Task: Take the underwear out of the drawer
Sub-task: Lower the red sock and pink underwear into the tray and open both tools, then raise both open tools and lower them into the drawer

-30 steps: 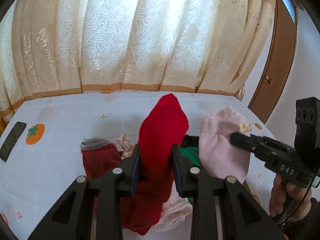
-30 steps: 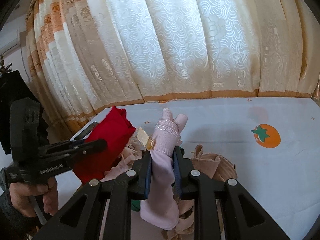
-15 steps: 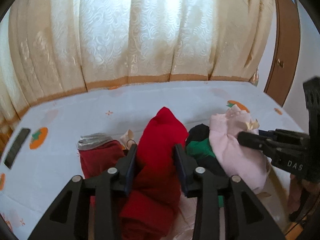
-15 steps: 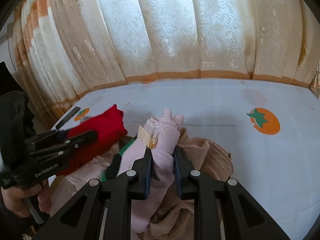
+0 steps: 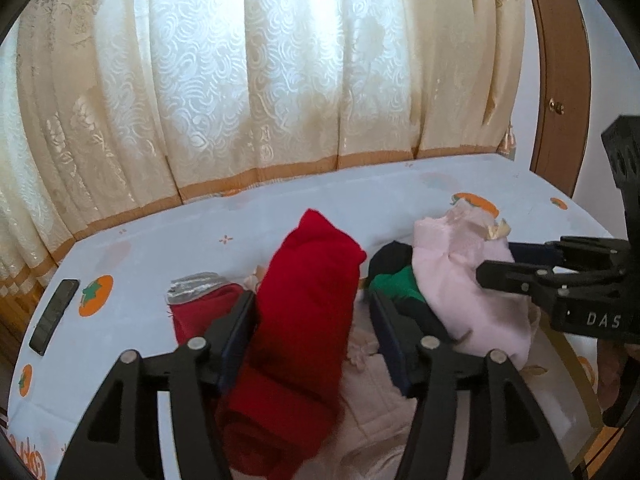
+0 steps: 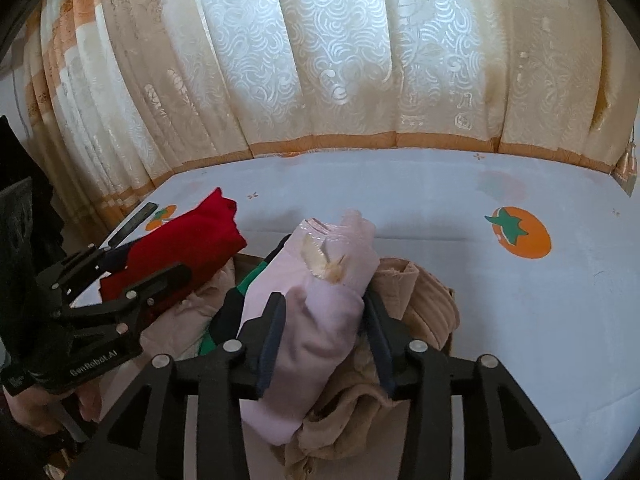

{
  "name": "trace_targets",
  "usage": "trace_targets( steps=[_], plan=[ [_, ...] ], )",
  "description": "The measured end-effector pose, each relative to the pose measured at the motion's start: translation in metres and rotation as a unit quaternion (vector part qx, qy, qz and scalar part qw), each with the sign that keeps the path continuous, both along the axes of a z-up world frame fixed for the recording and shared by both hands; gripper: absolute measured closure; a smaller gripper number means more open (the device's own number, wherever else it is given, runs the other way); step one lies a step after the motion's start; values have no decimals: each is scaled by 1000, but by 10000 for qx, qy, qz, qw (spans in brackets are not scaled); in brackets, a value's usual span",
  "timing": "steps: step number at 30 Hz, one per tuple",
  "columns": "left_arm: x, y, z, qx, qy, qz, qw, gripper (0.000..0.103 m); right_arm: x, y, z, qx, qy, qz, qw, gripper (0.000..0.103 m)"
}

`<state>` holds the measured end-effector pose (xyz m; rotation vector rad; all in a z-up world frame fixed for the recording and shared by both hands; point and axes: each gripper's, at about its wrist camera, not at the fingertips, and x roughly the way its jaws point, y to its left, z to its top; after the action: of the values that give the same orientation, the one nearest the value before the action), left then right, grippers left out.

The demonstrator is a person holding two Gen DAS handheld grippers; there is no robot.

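- Two hand-held grippers work over a pile of folded clothes on a bed covered by a pale sheet [image 6: 460,184] printed with orange fruit.
- The left hand-held gripper [image 5: 312,320] stands with its jaws spread: the left pad touches the red underwear [image 5: 308,304], while a gap shows between the cloth and the right pad, so it is released rather than clamped.
- The red underwear is a rolled bundle tilted up between those jaws, its far tip above the pile.
- The right hand-held gripper [image 6: 324,320] has both pads against the sides of the pink underwear [image 6: 320,312]; it looks to be grasping it, though how tightly I cannot tell.
- The pink underwear lies just right of the red piece, with a small yellowish bow [image 6: 326,262] on its far end.
- Between the two pieces lie green and black garments [image 5: 396,276].
- A tan ribbed garment [image 6: 424,300] touches the pink piece on its right.
- A dark red garment with a grey waistband [image 5: 200,304] sits left of the red bundle.
- A dark phone [image 5: 54,316] lies at the bed's left edge.
- Cream curtains [image 5: 280,80] hang at the far side.
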<state>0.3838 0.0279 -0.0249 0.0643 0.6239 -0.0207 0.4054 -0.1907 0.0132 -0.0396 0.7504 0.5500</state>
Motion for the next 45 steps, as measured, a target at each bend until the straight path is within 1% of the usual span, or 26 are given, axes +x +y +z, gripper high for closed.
trace_targets(
  steps=[2,6,12,16,22,25,32,38,41,45],
  plan=[
    [-6,1,4,-34,-68,-10,10000,40,-7,-1,4,22,-69,8,10000,58],
    [-18,-1,10,24,-161,-47,9999,39,-23,-3,10,31,-139,72,9999,57],
    [-43,1,18,-147,-295,-135,9994,38,-57,-12,22,57,-165,251,9995,55],
    [-66,3,24,-262,-373,-199,9988,35,-87,-18,32,60,-240,460,9986,49],
    [-106,1,27,-334,-455,-379,9977,34,-139,-25,49,-104,-436,845,9954,48],
    [-125,-2,24,-316,-476,-479,9972,34,-164,-29,52,-174,-504,996,9936,47],
    [-170,-8,7,-449,-369,-686,9959,33,-211,-41,37,-377,-391,1213,9911,46],
    [-204,-19,-18,-259,-247,-787,9963,33,-245,-53,13,-550,-247,1375,9887,46],
    [-217,-23,-34,-195,-76,-863,9961,33,-249,-58,-3,-604,-105,1326,9893,46],
    [-228,-28,-55,-5,146,-915,9957,33,-251,-66,-29,-683,101,1200,9904,46]
  ],
)
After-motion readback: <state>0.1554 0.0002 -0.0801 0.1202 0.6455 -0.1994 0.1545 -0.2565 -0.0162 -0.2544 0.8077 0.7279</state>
